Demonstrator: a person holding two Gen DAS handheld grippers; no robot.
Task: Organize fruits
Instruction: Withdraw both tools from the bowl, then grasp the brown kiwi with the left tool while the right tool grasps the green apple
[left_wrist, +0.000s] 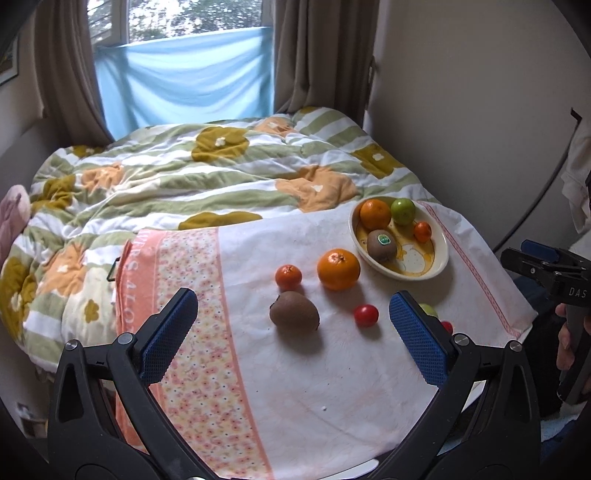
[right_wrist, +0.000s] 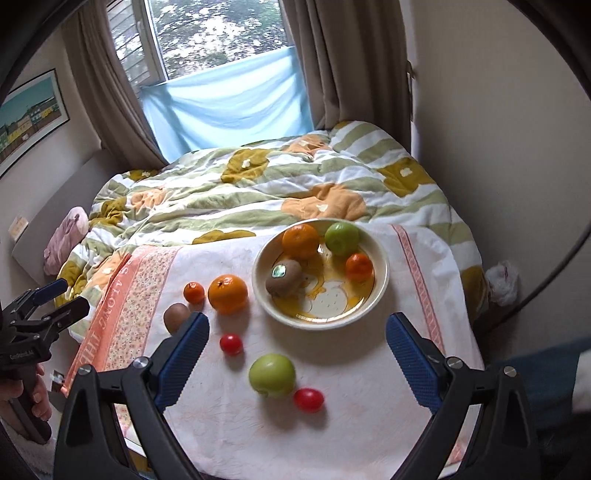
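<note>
A cream bowl (right_wrist: 382, 275) (left_wrist: 439, 267) on the white cloth holds an orange (right_wrist: 300, 240), a green apple (right_wrist: 341, 238), a small mandarin (right_wrist: 359, 266) and a stickered kiwi (right_wrist: 284, 277). Loose on the cloth lie an orange (left_wrist: 338, 268) (right_wrist: 227, 293), a mandarin (left_wrist: 288, 277) (right_wrist: 194, 292), a kiwi (left_wrist: 294, 313) (right_wrist: 176, 316), a cherry tomato (left_wrist: 366, 315) (right_wrist: 231, 344), a green apple (right_wrist: 272, 374) and a second tomato (right_wrist: 308, 399). My left gripper (left_wrist: 293, 332) is open above the kiwi, empty. My right gripper (right_wrist: 297, 350) is open above the apple, empty.
The white cloth (right_wrist: 354, 435) with pink floral borders covers a board on a bed with a flowered quilt (left_wrist: 207, 173). Curtains and a window lie beyond. The wall is close on the right. A hand (left_wrist: 565, 347) holds the right gripper's handle; another hand (right_wrist: 22, 398) holds the left one's.
</note>
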